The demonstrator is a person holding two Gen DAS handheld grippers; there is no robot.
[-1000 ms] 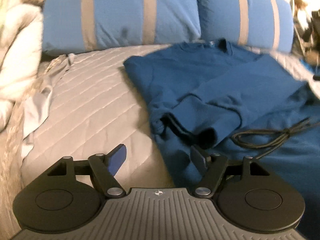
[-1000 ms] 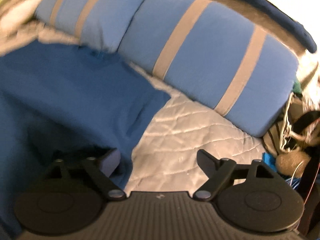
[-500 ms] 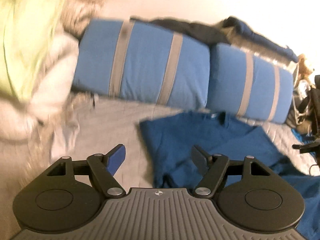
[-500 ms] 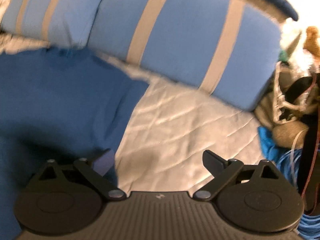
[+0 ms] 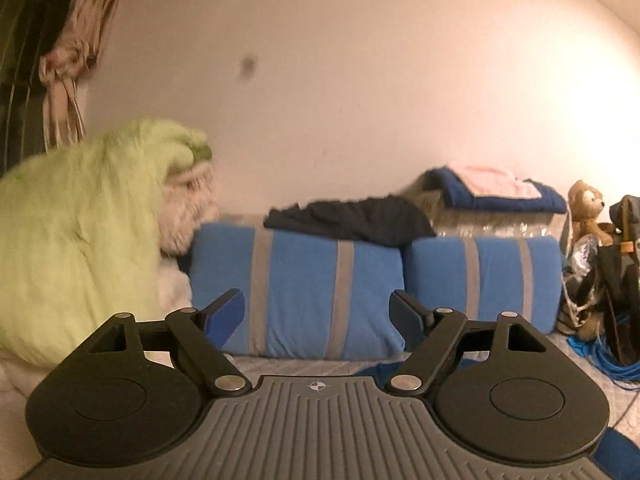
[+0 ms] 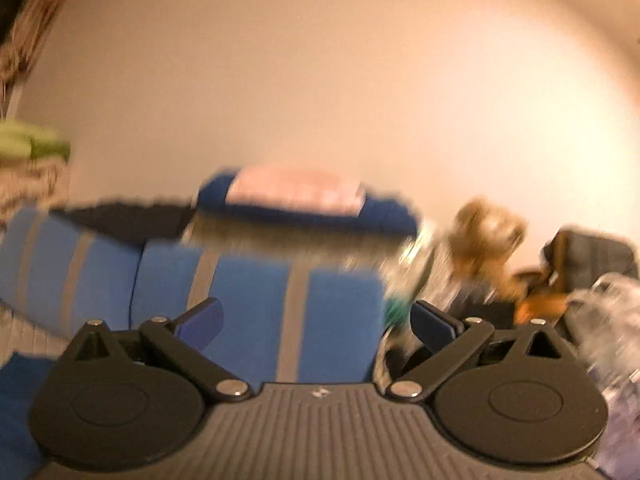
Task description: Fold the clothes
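**Both grippers are up in the air with nothing in them**

The left gripper (image 5: 316, 312) is pointing across the bed at the wall. Its jaws are opening, and nothing is sitting between them. The right gripper (image 6: 316, 320) is doing the same: its jaws are opening wide and nothing is between them. The right view is blurry.

Just past the left gripper's fingers, two blue striped pillows (image 5: 320, 292) are leaning at the far side of the bed. A dark cloth (image 5: 352, 216) is lying on top of them. A big pale green blanket (image 5: 80, 232) is piled up at the left. A small teddy bear (image 5: 586, 210) is sitting at the far right, and a blue cord (image 5: 608, 360) is lying below it.

The blue shirt (image 5: 376, 369), the thing to fold, is lying low on the quilted bed (image 5: 300, 366). Only a small bit of it is peeking out under the left gripper, and a blue patch (image 6: 16, 400) is showing at the near left of the right view.

The grippers look to be between folds, not holding the shirt. Next, they probably need to tip down, find an edge of the shirt again, and close on it to make the next fold.
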